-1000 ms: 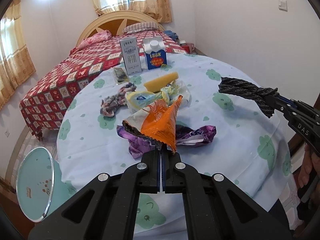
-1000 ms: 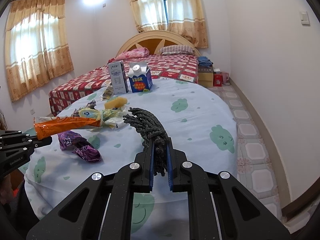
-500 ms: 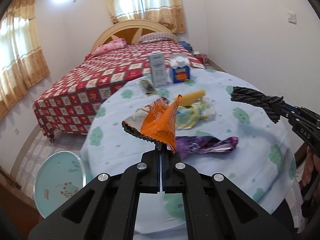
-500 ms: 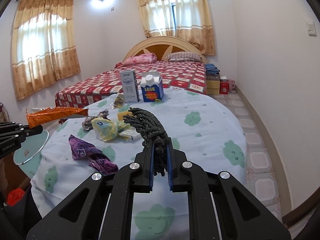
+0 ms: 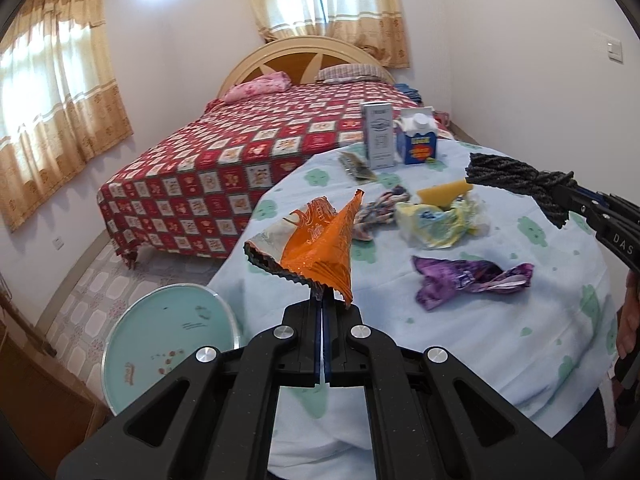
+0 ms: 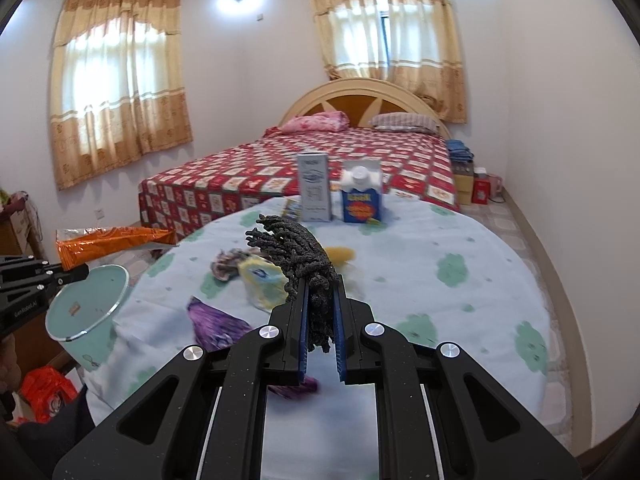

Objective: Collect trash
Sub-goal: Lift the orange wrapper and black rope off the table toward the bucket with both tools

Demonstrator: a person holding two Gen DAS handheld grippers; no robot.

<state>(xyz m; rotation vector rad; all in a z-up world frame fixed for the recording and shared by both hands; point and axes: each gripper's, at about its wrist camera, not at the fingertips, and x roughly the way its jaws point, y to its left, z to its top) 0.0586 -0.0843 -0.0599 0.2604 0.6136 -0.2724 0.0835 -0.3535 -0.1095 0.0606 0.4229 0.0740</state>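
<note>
My left gripper (image 5: 323, 300) is shut on an orange snack wrapper (image 5: 320, 240) and holds it above the table's left edge, near a mint-green bin (image 5: 168, 336). The wrapper (image 6: 108, 240) and bin (image 6: 88, 304) also show in the right wrist view. My right gripper (image 6: 320, 292) is shut on a dark knitted rag (image 6: 296, 252), held above the table; the rag also shows in the left wrist view (image 5: 520, 180). On the table lie a purple wrapper (image 5: 468, 276), a yellow-white plastic bag (image 5: 436, 220), a yellow sponge (image 5: 444, 190) and a crumpled multicoloured wrapper (image 5: 380, 208).
The round table (image 5: 500, 340) has a light blue cloth with green prints. A grey carton (image 5: 378, 136), a blue milk carton (image 5: 416, 140) and a small packet (image 5: 356, 166) stand at its far edge. A bed with a red quilt (image 5: 240, 160) lies beyond. A red bag (image 6: 44, 392) lies on the floor.
Both grippers have drawn back and swung left with their loads. The orange wrapper has moved from over the table's middle to its left edge, and the bin is now closer.
</note>
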